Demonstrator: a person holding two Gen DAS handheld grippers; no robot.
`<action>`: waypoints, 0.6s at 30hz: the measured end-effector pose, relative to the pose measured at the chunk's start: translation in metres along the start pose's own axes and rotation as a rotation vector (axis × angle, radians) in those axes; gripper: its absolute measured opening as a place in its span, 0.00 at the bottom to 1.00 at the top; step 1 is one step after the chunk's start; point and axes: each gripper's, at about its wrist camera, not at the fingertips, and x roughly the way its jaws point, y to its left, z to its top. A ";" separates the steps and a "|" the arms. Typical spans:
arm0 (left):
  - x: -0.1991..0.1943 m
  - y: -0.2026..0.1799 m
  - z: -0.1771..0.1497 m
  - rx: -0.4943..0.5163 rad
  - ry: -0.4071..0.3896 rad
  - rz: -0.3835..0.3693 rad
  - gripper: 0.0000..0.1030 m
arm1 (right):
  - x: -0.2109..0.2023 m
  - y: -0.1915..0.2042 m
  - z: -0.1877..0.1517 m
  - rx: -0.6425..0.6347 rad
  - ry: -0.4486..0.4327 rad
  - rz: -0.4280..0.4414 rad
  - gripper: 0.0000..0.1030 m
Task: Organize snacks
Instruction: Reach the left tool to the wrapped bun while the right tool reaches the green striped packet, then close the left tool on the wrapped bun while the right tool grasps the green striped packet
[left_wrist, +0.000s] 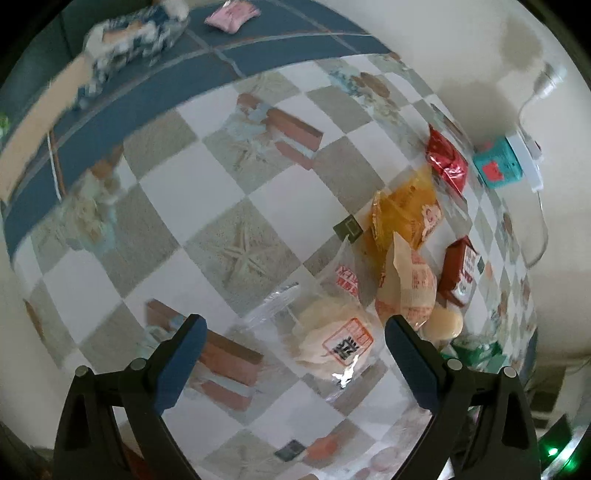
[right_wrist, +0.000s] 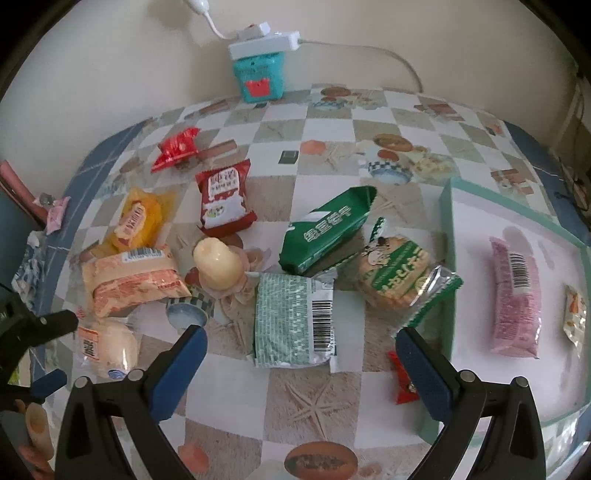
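Blue-padded fingers of the right gripper (right_wrist: 299, 363) stand wide apart above the checked tablecloth (right_wrist: 314, 402), holding nothing, with a pale green snack packet (right_wrist: 291, 321) lying just ahead between them. Beyond it sit a dark green packet (right_wrist: 327, 229), a cracker pack (right_wrist: 399, 275) and a red-and-white packet (right_wrist: 223, 197). To the right a pink packet (right_wrist: 515, 295) lies in the white tray (right_wrist: 452, 236). The left gripper (left_wrist: 295, 363) is likewise spread open and empty over a clear-wrapped bun (left_wrist: 332, 338), with orange (left_wrist: 404, 214) and red (left_wrist: 445, 158) packets farther off.

Wrapped snacks (right_wrist: 293, 320) scattered beside tray (right_wrist: 448, 236)
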 end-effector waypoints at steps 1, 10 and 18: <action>0.004 0.000 0.000 -0.019 0.011 -0.006 0.94 | 0.003 0.001 0.001 -0.004 0.004 0.002 1.00; 0.030 -0.014 0.000 -0.023 0.057 0.039 0.94 | 0.022 0.012 0.002 -0.030 0.033 0.007 1.00; 0.029 -0.019 -0.002 -0.002 0.058 0.065 0.93 | 0.027 0.009 0.000 -0.022 0.047 0.017 0.67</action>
